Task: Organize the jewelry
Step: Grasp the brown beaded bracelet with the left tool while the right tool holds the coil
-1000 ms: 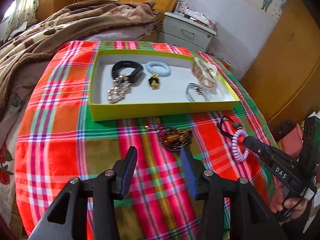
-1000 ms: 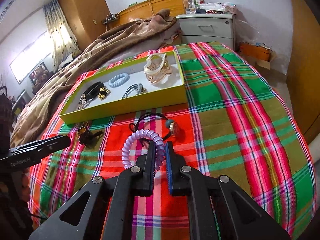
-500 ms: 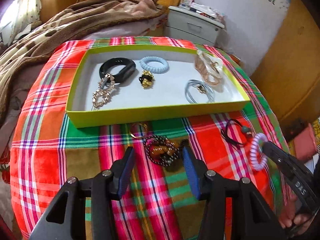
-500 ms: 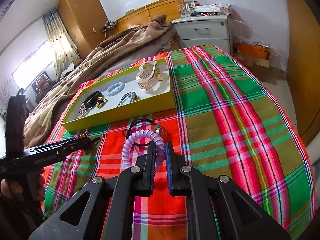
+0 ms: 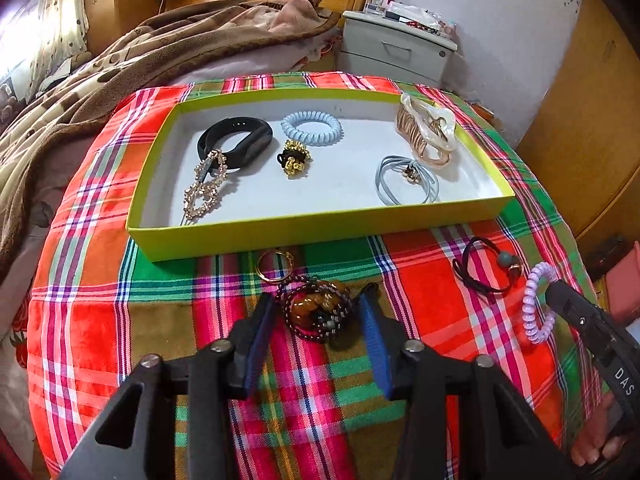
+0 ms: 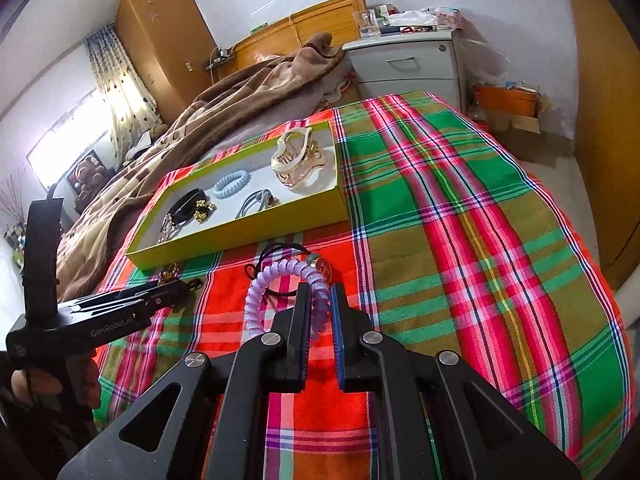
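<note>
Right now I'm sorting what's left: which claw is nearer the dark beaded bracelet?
Left claw: its fingers flank the beaded bracelet. Right claw is off to its right.

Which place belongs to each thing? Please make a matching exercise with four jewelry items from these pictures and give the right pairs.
Things:
1. purple spiral hair tie
2. blue spiral hair tie
3. dark beaded bracelet
4. black hair tie with bead

Places:
A. on the cloth, between the open left gripper fingers
B. inside the yellow tray
C. clamped in the right gripper
D. loose on the plaid cloth, no gripper around it

Pairs: 1-C, 2-B, 3-A, 4-D
</note>
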`<state>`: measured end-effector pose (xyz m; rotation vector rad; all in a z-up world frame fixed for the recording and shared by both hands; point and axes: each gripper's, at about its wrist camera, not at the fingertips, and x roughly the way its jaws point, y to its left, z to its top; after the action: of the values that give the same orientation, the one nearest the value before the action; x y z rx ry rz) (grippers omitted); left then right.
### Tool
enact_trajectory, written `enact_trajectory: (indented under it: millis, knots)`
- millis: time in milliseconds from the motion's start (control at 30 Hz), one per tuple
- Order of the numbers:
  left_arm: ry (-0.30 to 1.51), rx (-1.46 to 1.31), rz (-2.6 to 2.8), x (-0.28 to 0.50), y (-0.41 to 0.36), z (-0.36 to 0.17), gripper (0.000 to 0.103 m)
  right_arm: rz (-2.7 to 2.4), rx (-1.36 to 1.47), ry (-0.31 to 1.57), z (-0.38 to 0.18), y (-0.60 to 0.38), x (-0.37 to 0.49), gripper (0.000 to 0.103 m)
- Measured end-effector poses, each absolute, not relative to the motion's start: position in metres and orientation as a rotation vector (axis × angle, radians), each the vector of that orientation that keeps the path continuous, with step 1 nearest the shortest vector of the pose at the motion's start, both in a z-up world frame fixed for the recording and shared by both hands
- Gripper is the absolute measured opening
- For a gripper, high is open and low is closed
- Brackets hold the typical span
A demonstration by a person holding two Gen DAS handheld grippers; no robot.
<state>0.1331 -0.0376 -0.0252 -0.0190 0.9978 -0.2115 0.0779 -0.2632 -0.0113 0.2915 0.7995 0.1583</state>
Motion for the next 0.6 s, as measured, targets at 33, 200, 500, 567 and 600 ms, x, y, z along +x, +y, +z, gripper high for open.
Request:
enact_trajectory:
  millis: [33, 200, 500, 567, 600]
  knots:
    - [0.997, -0.023, -0.212, 0.133, -0.037, -0.025, 0.040, 0.156, 0.292, 0.798, -0.011, -0.263, 0.078, 0.010]
    - [0.991, -0.031, -0.217, 0.131, -0.034, -0.024, 0.032, 0.149, 0.294, 0.793, -0.010, -0.264, 0.076, 0.010]
    - [0.973, -0.033, -0.214, 0.120, -0.025, -0.020, 0.029, 0.151, 0.283, 0.782, -0.004, -0.259, 0.071, 0.010]
    - [0.966, -0.035, -0.212, 0.117, -0.023, -0.018, 0.029, 0.152, 0.277, 0.777, -0.002, -0.256, 0.069, 0.010]
    - [0.960, -0.034, -0.210, 0.115, -0.022, -0.016, 0.029, 0.153, 0.274, 0.775, 0.000, -0.255, 0.069, 0.010]
